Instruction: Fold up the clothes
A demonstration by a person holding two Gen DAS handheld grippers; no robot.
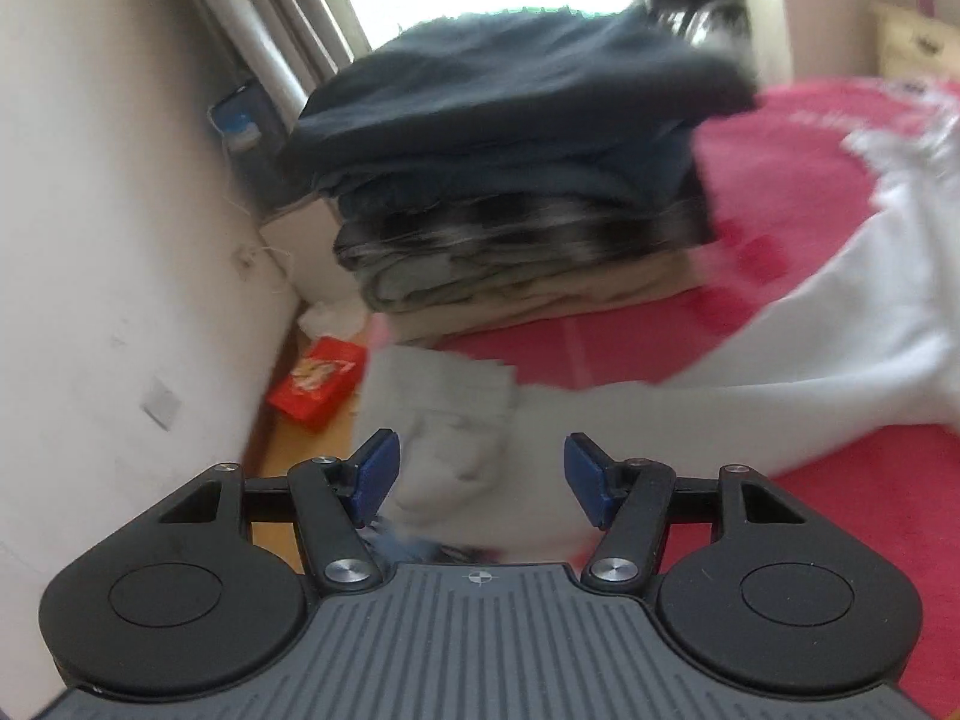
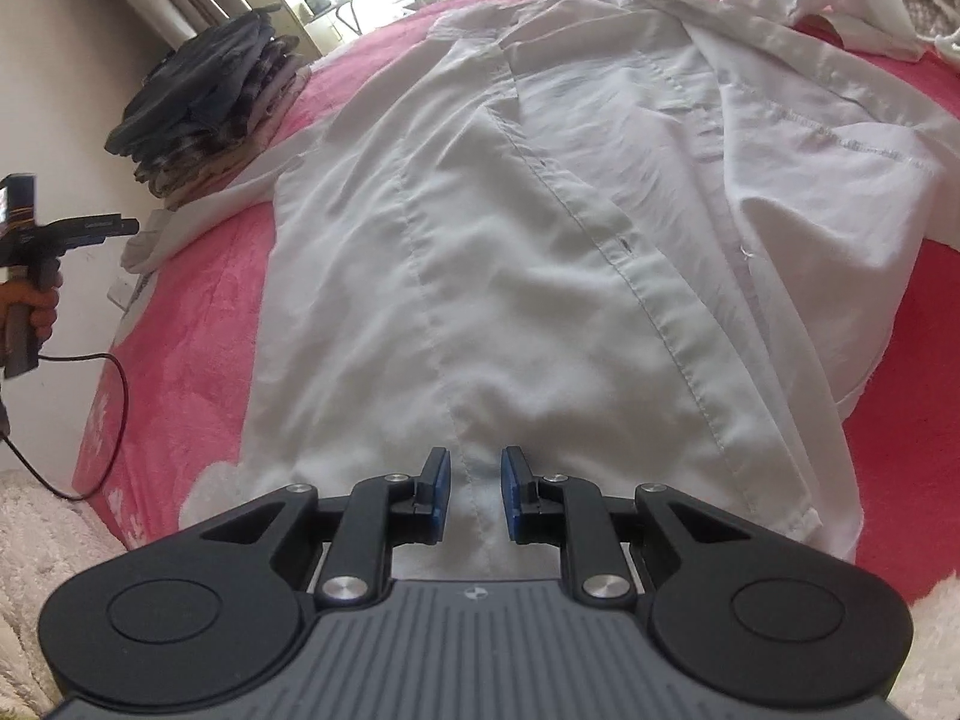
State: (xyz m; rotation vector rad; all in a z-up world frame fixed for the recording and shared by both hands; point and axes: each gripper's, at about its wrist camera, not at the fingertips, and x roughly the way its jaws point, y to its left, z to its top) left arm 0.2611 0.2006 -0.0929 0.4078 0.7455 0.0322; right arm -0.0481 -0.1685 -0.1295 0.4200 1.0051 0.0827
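A white button shirt (image 2: 540, 252) lies spread front-up on a pink-red bed cover (image 2: 198, 312). My right gripper (image 2: 475, 495) hovers at the shirt's near hem. Its blue pads stand a little apart, with cloth lying flat under the gap and nothing pinched. In the blurred left wrist view, my left gripper (image 1: 480, 474) is open wide just above the shirt's left sleeve cuff (image 1: 450, 420) at the bed's edge; nothing is held. From the right wrist view, the left gripper (image 2: 120, 225) shows at the far left in a person's hand (image 2: 39, 306), close to that cuff (image 2: 147, 246).
A stack of folded dark and checked clothes (image 1: 510, 180) sits by the wall at the bed's left side, also the stack (image 2: 210, 102). A red packet (image 1: 318, 384) lies on the floor below. Another white garment (image 2: 840, 18) lies at the far right. A black cable (image 2: 114, 420) hangs at left.
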